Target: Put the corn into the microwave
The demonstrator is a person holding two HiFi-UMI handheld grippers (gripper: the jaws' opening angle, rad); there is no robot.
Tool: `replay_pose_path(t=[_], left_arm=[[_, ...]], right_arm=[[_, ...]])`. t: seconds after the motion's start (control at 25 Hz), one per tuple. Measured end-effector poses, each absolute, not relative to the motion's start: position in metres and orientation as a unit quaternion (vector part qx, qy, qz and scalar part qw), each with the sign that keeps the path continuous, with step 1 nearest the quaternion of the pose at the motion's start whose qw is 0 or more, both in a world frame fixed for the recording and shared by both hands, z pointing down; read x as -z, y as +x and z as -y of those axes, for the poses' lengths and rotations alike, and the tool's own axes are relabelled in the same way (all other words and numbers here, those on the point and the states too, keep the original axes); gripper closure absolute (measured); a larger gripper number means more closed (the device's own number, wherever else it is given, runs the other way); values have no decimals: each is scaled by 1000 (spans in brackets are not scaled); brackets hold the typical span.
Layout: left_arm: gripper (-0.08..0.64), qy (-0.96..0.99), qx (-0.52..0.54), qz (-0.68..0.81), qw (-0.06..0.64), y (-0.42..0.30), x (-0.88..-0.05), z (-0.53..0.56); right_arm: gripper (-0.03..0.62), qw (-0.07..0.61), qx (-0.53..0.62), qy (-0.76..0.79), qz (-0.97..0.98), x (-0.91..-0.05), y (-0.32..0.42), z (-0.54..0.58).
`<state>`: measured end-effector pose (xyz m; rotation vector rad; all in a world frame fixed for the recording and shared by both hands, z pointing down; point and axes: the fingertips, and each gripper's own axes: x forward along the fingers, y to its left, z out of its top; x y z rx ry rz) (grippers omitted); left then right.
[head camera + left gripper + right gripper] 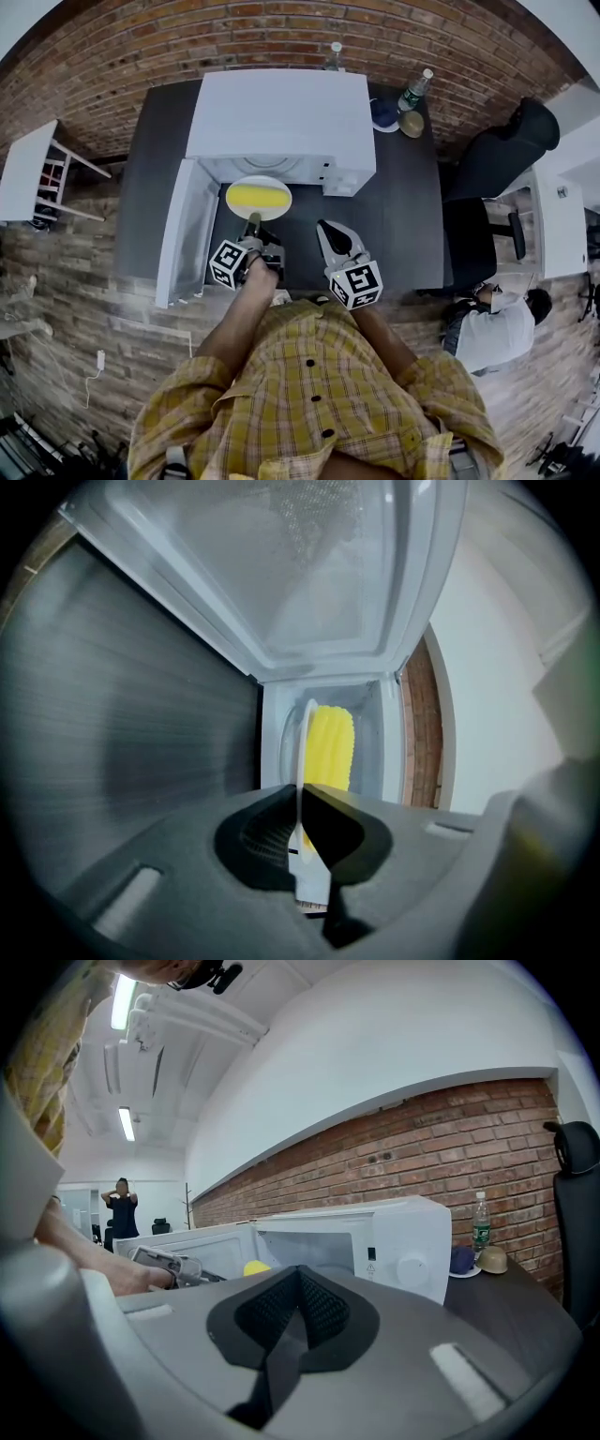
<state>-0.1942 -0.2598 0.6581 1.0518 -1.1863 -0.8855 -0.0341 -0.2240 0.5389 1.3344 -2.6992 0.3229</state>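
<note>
A white side table [26, 169] stands at nine o'clock in the head view, off the dark bench [412, 225]. On the bench sits the white microwave [281, 117], its door [186, 234] swung open toward seven o'clock. The left tool [253, 223] is clenched on the near rim of a white plate [259, 179]. The corn [257, 196] lies on that plate at the mouth of the cavity, and this view does not settle whether it has crossed the threshold. The left gripper view, rolled on its side, adds the grip itself. There the plate [302, 761] shows edge-on, pinched tight in the left tool [302, 817], with the corn [330, 747] just past it at twelve o'clock. The door [281, 583] spreads above them. At four o'clock of the plate the right tool [326, 229] hangs apart from it. The right gripper view shows the right tool [298, 1283] closed on nothing, and the microwave's [394, 1232] dial [410, 1272], which the head view hides. It also shows the corn [255, 1267] at the opening's lower left, with the left tool [159, 1265] at nine o'clock. At two o'clock of the microwave a bottle [415, 89] stands beside a blue object [382, 112] and a tan round object [411, 124]. A second bottle [335, 54] stands behind the microwave. A black chair [511, 150] stands at three o'clock, and a seated person [497, 323] is at four.
</note>
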Motion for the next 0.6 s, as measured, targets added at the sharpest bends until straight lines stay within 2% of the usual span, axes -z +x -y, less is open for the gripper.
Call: replay_pose_path(t=[0.6], left_arm=[[546, 459, 378, 514, 618, -186, -685, 324]], right_arm=[[595, 76, -111, 450, 883, -547, -33, 246]])
